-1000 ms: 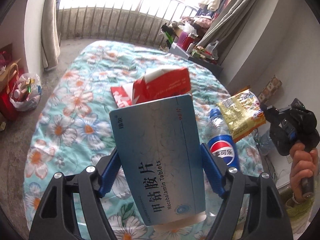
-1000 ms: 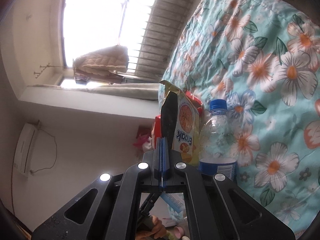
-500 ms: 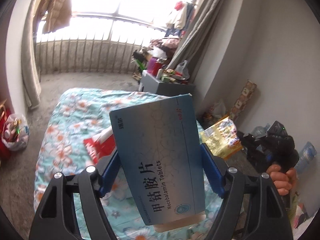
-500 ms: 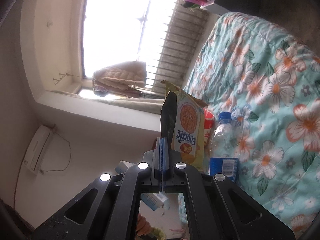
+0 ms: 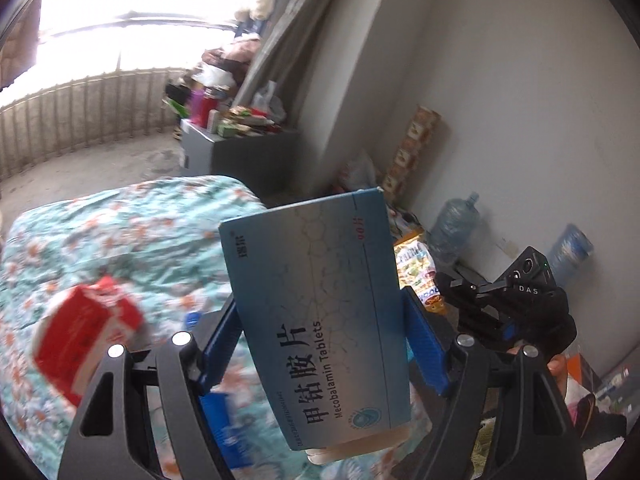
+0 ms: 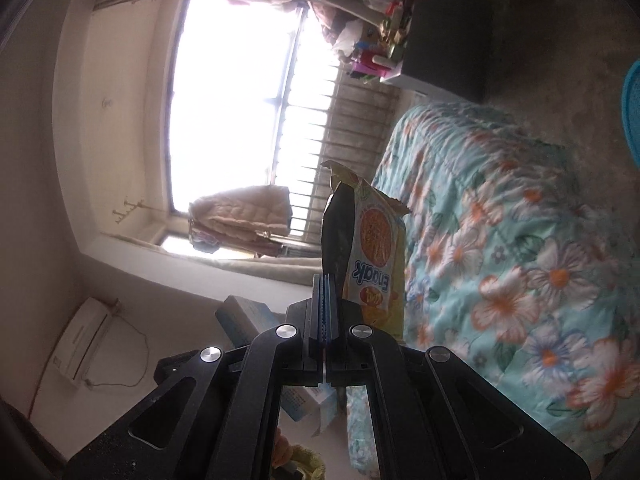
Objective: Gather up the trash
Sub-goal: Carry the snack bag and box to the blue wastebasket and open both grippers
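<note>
Floral bedding [image 5: 120, 232] in teal and orange covers the bed, with a bright barred window [image 6: 224, 92] behind it and clutter along the grey wall. Left hand-held gripper [image 5: 320, 344] has its blue pads pressed against both long edges of a Mecobalamin tablet box [image 5: 316, 304], which it carries upright and slightly tilted, clear of the bed. I judge this carton light and fairly stiff, yet likely hollow, so a hard squeeze across the edges could buckle it; holding low across the narrow width, as here, seems sound. Right hand-held gripper [image 6: 324, 296] is pinched tight on the edge of a yellow Enaak snack bag [image 6: 372, 256], which stands up from the jaws, also off the bed. That wrapper looks thin, limp and slick, almost weightless, so I expect it to flop and perhaps slide; a pinch on a crimped seam should hold best. A red carton [image 5: 84, 340] lies blurred on the bedding, not yet collected, and it probably crushes easily too
</note>
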{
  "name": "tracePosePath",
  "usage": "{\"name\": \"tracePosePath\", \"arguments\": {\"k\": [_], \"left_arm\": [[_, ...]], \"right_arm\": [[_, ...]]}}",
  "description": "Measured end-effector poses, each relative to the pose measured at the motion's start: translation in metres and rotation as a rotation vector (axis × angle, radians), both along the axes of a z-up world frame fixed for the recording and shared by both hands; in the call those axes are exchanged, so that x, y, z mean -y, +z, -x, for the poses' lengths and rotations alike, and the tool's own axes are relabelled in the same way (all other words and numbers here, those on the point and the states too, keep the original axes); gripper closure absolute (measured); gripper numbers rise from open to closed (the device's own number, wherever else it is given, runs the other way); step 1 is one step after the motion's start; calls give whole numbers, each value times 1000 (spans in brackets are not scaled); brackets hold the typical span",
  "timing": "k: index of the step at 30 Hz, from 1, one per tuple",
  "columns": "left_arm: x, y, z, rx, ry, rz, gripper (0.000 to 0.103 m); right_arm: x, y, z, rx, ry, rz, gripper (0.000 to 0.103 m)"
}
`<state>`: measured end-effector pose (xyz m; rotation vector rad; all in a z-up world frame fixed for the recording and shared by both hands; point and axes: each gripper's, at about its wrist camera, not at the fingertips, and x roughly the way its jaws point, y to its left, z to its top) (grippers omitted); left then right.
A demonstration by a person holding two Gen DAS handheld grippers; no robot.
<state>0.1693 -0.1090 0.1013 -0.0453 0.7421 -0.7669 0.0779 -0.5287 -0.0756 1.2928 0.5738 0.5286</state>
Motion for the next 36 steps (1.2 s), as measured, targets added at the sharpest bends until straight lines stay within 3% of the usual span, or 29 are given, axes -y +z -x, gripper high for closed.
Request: {"name": "tracePosePath", "arguments": {"k": [11,17,23,25,26,27,28,31,32,36], "left_arm": [[162,-65,-47,-146,-267,-142,29],[257,-120,-74,-277,-378,-198,29],[344,-171,-87,-344,-438,-238,29],[373,-192,-93,-368,-452,-242,27],[387,-203,-95,-379,-454,-255,20],[397,-213,-97,-383,-446,-271,15],[409,-228,-101,-385,-426,-298,15],[422,-257,-108,-394,-366,-389,15],[419,-259,-110,-399,-352,-384,15],[391,-235,-116,-347,-323,-326,15]], "right_arm": [[107,-55,26,-94,-242,-11,103],[171,-98,40,-235,-398,33,103],[211,-149,25,-349,-467,18,103],[221,-166,15,-369,-481,11,97],[228,-179,9,-381,-479,0,92],[234,-198,1,-414,-475,-16,69],[240,-217,-3,-462,-478,-20,55],[249,-265,-5,-695,-479,95,55],[248,-276,-2,-765,-479,125,55],[231,-291,21,-763,-498,61,55]]}}
